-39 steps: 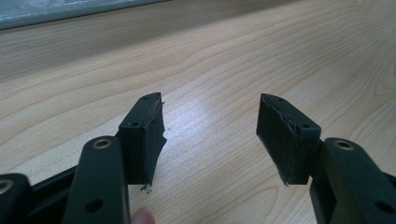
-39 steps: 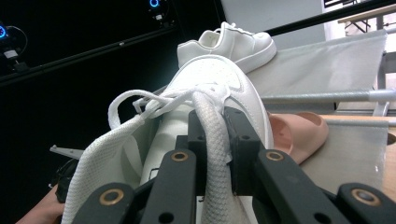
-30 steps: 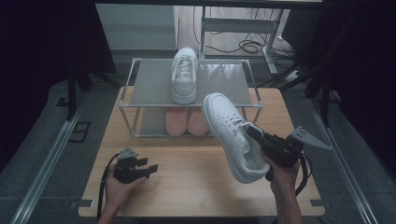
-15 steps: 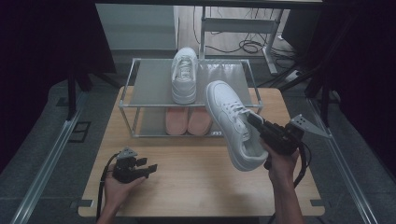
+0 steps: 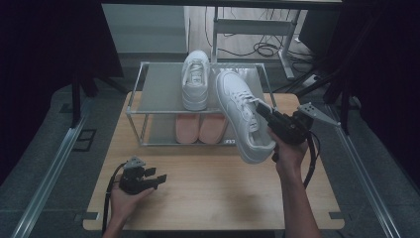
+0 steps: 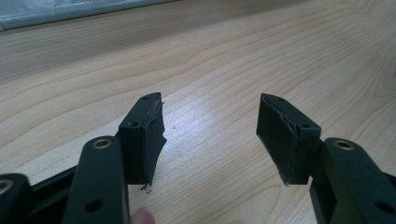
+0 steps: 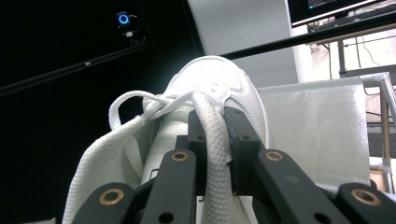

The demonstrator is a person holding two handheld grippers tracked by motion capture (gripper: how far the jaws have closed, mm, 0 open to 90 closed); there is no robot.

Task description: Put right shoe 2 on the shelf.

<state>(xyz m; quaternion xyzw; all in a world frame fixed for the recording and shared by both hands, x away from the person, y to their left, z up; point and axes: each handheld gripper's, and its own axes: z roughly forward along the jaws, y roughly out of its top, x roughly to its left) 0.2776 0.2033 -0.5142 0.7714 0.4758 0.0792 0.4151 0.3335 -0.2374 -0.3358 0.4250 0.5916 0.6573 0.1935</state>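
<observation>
My right gripper (image 5: 263, 117) is shut on a white sneaker (image 5: 241, 115), pinching its collar edge (image 7: 212, 135) between the jaws. That shoe hangs in the air, toe toward the rack's top shelf (image 5: 161, 91). A second white sneaker (image 5: 195, 86) stands on this shelf. Two pink shoes (image 5: 200, 127) sit on the lower shelf. My left gripper (image 5: 157, 179) rests low over the wooden table (image 5: 208, 191) at the front left, jaws open with nothing between them (image 6: 210, 133).
The metal-framed rack (image 5: 136, 106) stands at the table's far side. The right half of its top shelf (image 5: 255, 79) is bare. Dark curtains and a desk frame with cables (image 5: 262, 49) lie beyond the table.
My right gripper has carried the white sneaker up and away, toward the rack's top shelf. The left gripper has stayed put.
</observation>
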